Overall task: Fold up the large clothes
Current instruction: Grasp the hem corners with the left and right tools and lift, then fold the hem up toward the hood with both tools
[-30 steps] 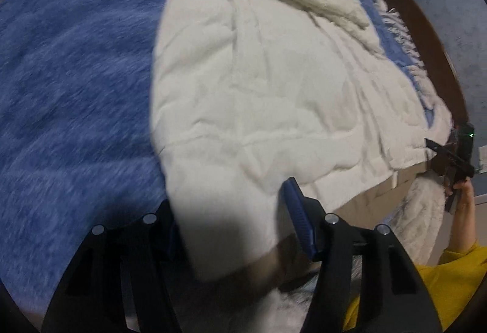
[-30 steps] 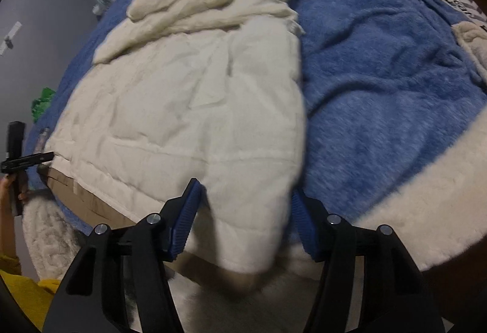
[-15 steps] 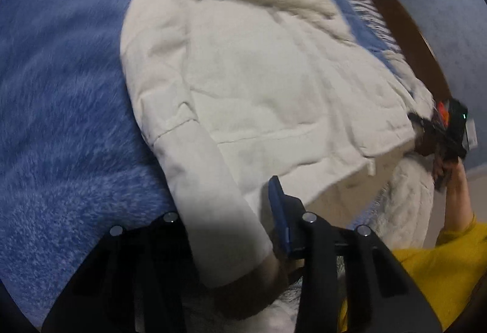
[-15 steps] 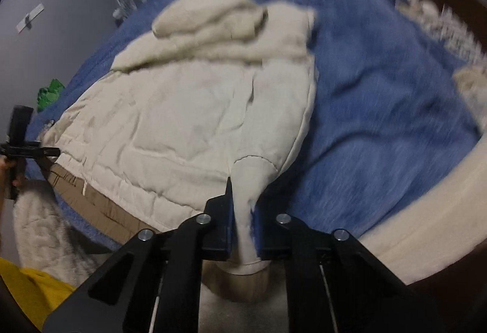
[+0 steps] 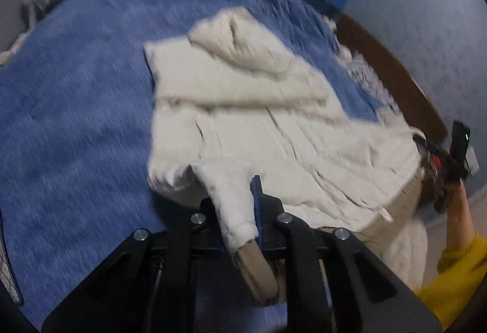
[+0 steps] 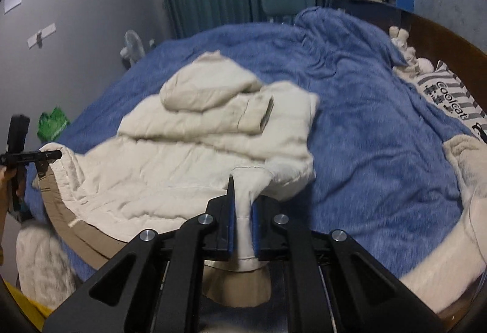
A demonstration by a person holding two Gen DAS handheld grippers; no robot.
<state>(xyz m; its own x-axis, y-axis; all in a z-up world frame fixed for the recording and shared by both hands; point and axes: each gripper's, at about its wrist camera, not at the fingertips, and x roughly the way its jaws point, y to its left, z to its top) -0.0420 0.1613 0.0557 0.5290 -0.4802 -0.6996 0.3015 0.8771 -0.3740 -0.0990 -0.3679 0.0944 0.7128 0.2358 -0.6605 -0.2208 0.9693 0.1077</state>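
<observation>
Both the left gripper [image 5: 236, 211] and right gripper [image 6: 242, 220] pinch the cream jacket's [image 6: 170, 168] hem corners, the 2 lifted clear of the blue blanket [image 6: 365, 120], so the bottom-to-hood fold seems begun and next needs carrying both corners toward the hood [image 6: 207, 86].

cream jacket [image 6: 170, 168] on blue-blanketed bed [image 6: 365, 126]

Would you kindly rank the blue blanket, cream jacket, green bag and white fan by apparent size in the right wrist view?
1. blue blanket
2. cream jacket
3. green bag and white fan: look alike, and the fan stands farther off, so unranked.
</observation>
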